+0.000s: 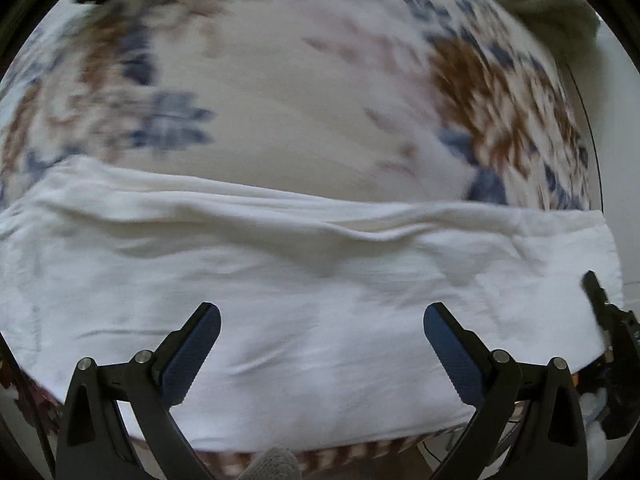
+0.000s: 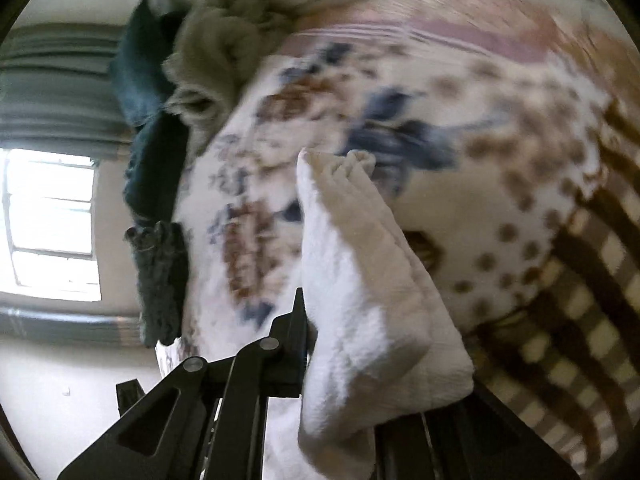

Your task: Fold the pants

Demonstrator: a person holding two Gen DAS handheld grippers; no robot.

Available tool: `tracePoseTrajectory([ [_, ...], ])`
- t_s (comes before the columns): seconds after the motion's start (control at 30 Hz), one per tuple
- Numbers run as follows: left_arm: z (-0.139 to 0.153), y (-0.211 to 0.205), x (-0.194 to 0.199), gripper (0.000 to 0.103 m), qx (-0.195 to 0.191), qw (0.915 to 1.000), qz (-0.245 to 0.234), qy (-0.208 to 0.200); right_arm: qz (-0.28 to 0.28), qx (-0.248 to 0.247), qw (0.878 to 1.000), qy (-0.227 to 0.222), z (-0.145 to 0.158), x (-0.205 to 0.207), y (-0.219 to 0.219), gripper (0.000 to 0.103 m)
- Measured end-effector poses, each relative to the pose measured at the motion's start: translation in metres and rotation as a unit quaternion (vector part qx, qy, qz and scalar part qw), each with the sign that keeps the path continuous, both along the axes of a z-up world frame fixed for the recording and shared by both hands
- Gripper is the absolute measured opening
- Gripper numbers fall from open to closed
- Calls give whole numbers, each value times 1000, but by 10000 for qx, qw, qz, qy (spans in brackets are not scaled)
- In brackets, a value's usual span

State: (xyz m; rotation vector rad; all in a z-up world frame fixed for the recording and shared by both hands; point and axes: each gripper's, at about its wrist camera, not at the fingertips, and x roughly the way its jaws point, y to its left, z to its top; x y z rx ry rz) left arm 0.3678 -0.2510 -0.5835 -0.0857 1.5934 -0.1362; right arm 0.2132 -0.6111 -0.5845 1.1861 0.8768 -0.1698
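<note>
Pants (image 1: 304, 300), white, lie in a wide band across the bedspread (image 1: 288, 100), filling the lower half of the left wrist view. Over them hangs the left gripper (image 1: 322, 320), its blue-padded fingers (image 1: 192, 356) spread wide with nothing between, clear of the cloth. At the right edge of that view the right gripper (image 1: 600, 300) shows dark against the end of the pants.

From the right wrist, the right gripper (image 2: 320, 344) is pressed together on a thick bunched fold of the pants (image 2: 360, 300); the cloth rises ahead of the fingers and hides one of them, along with part of the bed behind.

Beyond the pants the bedspread (image 2: 460, 200) is cream with blue and brown flowers and brown dots, blurred. A brown and cream striped cloth (image 2: 580, 340) lies at its right side. Along the far edge sit other clothes: an olive heap (image 2: 224, 52), a dark teal piece (image 2: 148, 80) beside it, and a dark grey piece (image 2: 160, 280) nearer. Farther off are a bright window (image 2: 48, 220) and grey curtain (image 2: 56, 80).
</note>
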Motion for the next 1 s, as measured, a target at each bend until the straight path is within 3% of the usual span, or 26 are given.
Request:
tracePoseTrajectory([
  [0.27,43,109,-12,103,180,9976,562,-349,691,-360,9968,-185,62,29,96,10],
  [0.43,41,180,-31,103,196,9937,1077,-245,1367,-577,9889,-81,71,55,190,10],
  [0.6,31,261,-51,103,341,9876,1526,-121,2286,-920,9692,48,56,73,312,9],
  [0.77,26,331,-68,103,625,9797,1902,-95,3258,-808,9402,586,-5,75,426,10],
  [0.87,25,365,-77,103,647,9742,2160,-40,3435,-548,9308,1123,-29,72,448,21],
  [0.9,26,372,-78,103,579,9737,2205,-53,3449,-423,9312,1099,-28,70,448,35],
  [0.93,27,374,-78,103,528,9735,2222,-66,3477,-190,9316,1045,-26,68,446,61],
  [1.0,29,376,-77,103,373,9745,2211,-90,3431,146,9348,906,-10,65,438,86],
])
